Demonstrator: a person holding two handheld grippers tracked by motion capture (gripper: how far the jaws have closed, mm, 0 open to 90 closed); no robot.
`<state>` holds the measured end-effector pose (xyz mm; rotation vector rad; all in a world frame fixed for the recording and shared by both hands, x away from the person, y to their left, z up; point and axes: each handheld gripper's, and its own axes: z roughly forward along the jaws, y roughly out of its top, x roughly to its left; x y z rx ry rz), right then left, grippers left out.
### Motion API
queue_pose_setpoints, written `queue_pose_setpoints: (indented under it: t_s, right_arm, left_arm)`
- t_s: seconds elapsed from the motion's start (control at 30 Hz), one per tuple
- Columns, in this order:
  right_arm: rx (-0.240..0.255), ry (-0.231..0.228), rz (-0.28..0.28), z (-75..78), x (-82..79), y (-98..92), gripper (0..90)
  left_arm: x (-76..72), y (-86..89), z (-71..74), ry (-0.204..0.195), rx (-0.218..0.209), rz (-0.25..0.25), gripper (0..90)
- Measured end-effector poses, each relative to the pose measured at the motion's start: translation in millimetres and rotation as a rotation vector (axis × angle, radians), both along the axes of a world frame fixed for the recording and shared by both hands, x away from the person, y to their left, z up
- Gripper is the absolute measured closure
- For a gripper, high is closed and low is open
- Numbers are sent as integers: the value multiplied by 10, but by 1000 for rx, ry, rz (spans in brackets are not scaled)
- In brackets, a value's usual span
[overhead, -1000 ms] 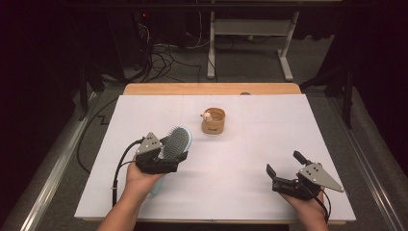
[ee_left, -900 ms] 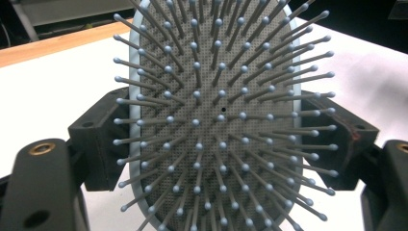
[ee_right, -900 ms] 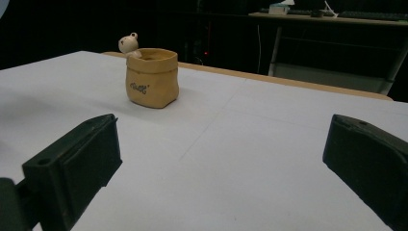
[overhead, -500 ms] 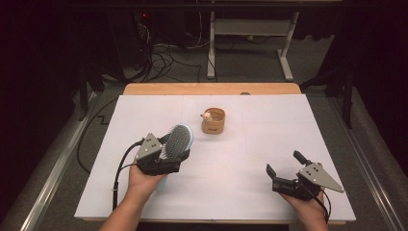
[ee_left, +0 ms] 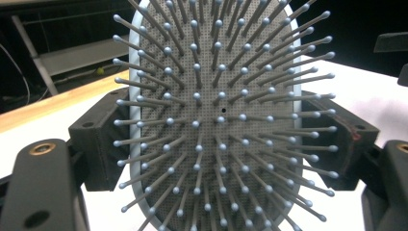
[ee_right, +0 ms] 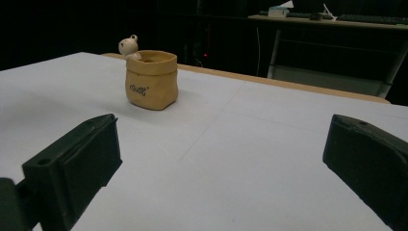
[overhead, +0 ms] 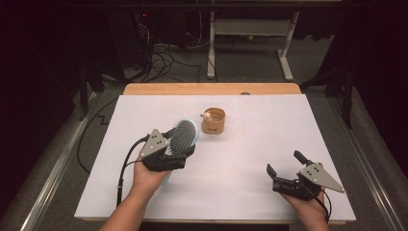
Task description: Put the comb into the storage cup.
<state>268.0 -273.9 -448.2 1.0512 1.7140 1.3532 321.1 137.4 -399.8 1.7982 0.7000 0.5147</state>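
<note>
We've got the left gripper (overhead: 179, 150) clamped on the paddle hairbrush (overhead: 183, 135), bristles up, near the tan pouch-shaped cup (overhead: 213, 120); our right gripper (overhead: 287, 166) sits with jaws wide apart.

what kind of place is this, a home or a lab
Most likely a lab or recording workspace: a wooden table covered in white paper, tangled black cables on the grey carpet and a white metal desk frame behind, in a dark room.
</note>
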Motion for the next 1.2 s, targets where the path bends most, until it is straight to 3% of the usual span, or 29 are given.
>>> queue_pose_setpoints:
  t_s: [0.53, 0.8, 1.2]
  right_arm:
    - [-3, 6, 3, -12, 9, 16, 2]
    - [4, 12, -3, -17, 39, 32, 2]
    - [-9, 28, 10, -43, 91, 139, 2]
  left_arm:
    - [115, -298, 70, -33, 4, -55, 203]
    - [189, -458, 107, -50, -14, -88, 203]
    - [127, -597, 128, -68, -39, -136, 203]
